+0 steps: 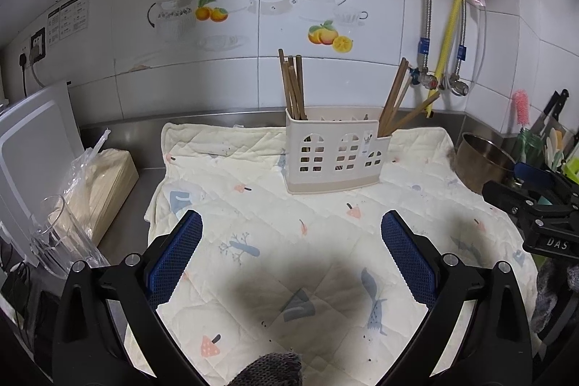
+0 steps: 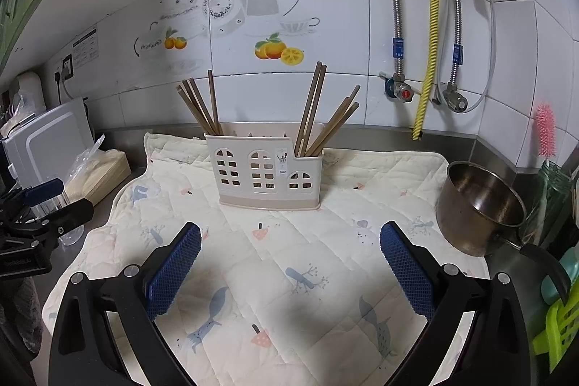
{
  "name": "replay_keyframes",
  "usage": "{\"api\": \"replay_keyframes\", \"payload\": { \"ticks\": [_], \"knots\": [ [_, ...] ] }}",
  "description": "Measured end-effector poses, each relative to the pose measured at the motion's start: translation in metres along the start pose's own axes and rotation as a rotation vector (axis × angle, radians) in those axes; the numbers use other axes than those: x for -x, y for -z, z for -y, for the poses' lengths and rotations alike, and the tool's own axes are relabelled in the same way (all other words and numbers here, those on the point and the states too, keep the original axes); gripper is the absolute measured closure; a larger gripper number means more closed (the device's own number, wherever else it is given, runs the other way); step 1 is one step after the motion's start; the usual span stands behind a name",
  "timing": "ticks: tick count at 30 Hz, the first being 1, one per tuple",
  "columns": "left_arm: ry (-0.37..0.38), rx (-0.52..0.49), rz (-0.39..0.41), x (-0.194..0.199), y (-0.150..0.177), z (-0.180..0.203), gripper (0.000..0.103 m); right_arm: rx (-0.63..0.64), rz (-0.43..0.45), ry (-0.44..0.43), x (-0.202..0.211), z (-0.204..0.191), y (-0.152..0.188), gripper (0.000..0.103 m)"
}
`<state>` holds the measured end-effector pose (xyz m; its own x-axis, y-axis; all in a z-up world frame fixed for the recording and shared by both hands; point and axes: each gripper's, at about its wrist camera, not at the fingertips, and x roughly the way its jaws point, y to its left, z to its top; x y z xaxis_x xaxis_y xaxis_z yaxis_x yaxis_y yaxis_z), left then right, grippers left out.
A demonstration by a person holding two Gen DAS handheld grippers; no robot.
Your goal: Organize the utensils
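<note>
Left gripper (image 1: 291,248) and right gripper (image 2: 289,259) are held wide open, nothing gripped; utensil holder (image 2: 269,172) is seen at 12 o'clock on the quilted mat (image 2: 325,277); chopsticks (image 2: 311,111) are split between end compartments; risk: leaning sticks may be knocked, and the light holder tipped.

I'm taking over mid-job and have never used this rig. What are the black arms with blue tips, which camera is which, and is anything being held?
Those are two handheld grippers, each carrying its own camera looking along its blue-padded fingers. The left wrist view shows the left gripper; the right wrist view shows the right gripper. Both are open and hold nothing. Ahead, on a quilted cloth, stands a cream utensil holder with wooden chopsticks bunched in its left and right ends. A steel pot sits at the cloth's right; a clear glass stands at its left.
</note>
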<state>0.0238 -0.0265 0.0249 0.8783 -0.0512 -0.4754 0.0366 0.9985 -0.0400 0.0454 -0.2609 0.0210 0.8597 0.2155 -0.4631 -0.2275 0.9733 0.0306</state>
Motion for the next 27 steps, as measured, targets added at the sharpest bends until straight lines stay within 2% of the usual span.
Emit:
{"api": "replay_keyframes", "payload": {
  "ticks": [27],
  "knots": [
    [-0.002,0.001,-0.018,-0.005,0.0057,-0.0014,0.005,0.005,-0.021,-0.005,-0.0064,-0.0056,0.0044,0.007]
  ]
}}
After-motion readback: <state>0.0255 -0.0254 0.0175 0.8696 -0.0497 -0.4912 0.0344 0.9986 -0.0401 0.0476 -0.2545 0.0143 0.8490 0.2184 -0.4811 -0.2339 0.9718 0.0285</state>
